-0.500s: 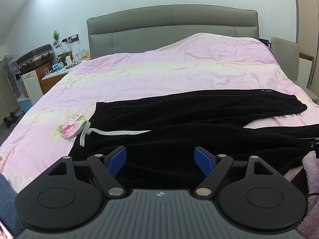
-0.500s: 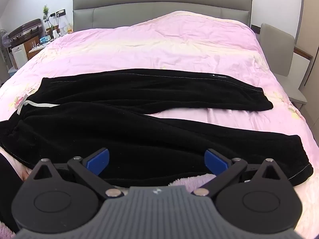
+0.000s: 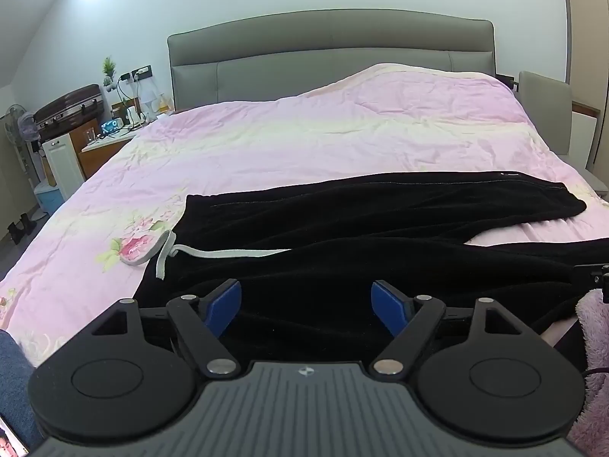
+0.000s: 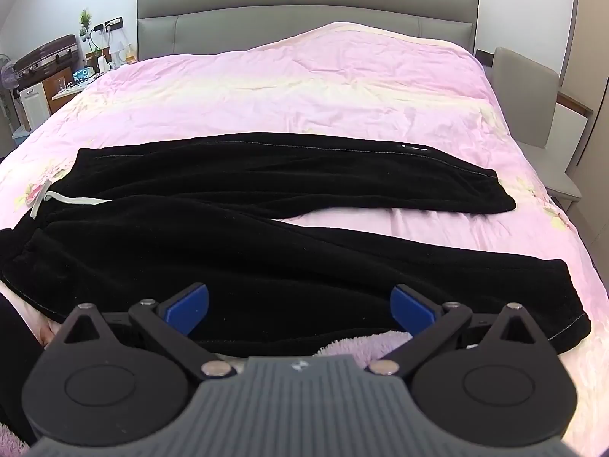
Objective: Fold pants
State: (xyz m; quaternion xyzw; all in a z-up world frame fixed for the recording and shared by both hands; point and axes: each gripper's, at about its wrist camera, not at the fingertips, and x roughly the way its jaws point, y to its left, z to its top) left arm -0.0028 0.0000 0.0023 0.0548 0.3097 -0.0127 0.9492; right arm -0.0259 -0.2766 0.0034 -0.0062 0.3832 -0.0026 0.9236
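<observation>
The black pants (image 4: 266, 236) lie spread on the bed (image 4: 304, 95), long axis crosswise — waistband left, cuffs right. The left claw (image 3: 306, 306) and right claw (image 4: 300, 304) hover wide and empty, probably just above the near leg.

The near edge of the black pants (image 4: 266, 251) is hidden behind the right gripper (image 4: 300, 306); nightstand clutter (image 3: 114, 125) is too small to identify.

You've got a pink floral quilt (image 3: 304, 144) covering the bed, grey headboard (image 3: 331, 57) behind it. Left of the headboard: cluttered nightstand (image 3: 114, 133), small plant (image 3: 108, 70), brown suitcase (image 3: 68, 104). Right: grey chair (image 4: 533, 91).
</observation>
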